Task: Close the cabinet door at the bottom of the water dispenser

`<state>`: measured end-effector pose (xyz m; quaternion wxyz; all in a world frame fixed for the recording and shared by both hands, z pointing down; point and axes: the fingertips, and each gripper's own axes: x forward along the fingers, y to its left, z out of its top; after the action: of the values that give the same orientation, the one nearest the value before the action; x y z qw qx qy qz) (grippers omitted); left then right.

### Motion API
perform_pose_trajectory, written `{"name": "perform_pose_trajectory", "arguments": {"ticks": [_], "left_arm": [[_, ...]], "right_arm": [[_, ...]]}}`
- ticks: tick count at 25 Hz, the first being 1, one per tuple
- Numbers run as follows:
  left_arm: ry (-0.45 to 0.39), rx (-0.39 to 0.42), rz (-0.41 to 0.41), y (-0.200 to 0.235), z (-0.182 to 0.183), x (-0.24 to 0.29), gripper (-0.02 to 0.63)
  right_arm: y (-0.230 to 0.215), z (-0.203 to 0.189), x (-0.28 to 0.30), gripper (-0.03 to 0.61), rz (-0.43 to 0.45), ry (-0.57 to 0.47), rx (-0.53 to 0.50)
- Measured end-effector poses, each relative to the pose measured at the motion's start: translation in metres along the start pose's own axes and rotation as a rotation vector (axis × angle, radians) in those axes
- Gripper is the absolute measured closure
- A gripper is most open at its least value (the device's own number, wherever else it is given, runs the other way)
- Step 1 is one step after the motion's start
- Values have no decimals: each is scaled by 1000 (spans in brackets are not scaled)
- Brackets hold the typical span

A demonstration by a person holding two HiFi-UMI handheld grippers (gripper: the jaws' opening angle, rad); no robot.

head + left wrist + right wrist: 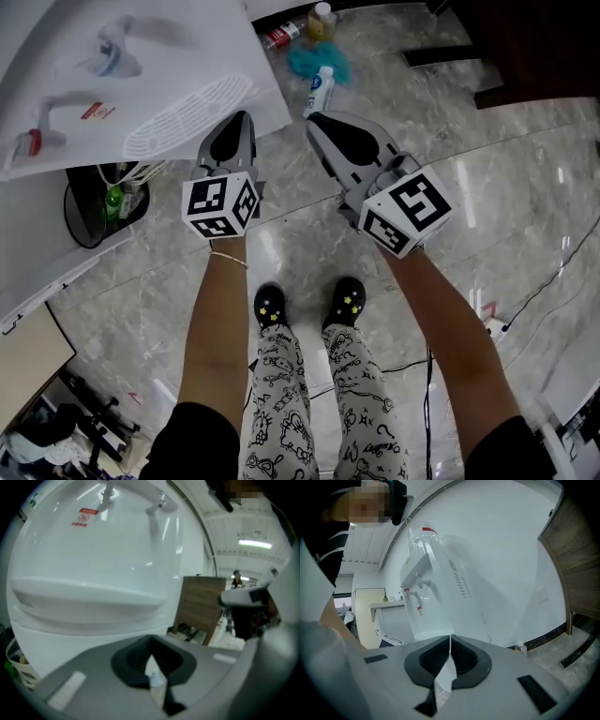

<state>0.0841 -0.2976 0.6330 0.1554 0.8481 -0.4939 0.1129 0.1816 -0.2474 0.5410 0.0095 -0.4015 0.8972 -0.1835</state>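
Note:
The white water dispenser (141,84) fills the upper left of the head view, seen from above with its taps and drip grill. Its bottom cabinet door is hidden beneath that top. My left gripper (241,120) hovers just right of the dispenser's front corner, jaws shut and empty. My right gripper (315,120) hangs beside it over the floor, also shut on nothing. In the left gripper view the dispenser front (93,573) is very close ahead of the shut left gripper (151,657). The right gripper view shows the whole dispenser (429,592) farther off beyond the shut right gripper (450,641).
A black waste bin (89,220) with rubbish stands left of the dispenser. Bottles (319,89) and a teal cloth (319,61) lie on the marble floor behind the grippers. Dark wooden furniture (534,47) stands at the upper right. Cables (544,281) run along the right. My legs and shoes (309,305) are below.

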Motion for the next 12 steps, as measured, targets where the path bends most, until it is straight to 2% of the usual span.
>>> {"name": "perform_pose_trajectory", "arguments": {"ticks": [4, 12], "left_arm": [[-22, -13, -13, -5, 8, -11, 614], [-32, 23, -31, -13, 23, -36, 614]], "right_arm": [[12, 0, 6, 561, 13, 12, -6], [30, 2, 15, 562, 42, 41, -10]]}}
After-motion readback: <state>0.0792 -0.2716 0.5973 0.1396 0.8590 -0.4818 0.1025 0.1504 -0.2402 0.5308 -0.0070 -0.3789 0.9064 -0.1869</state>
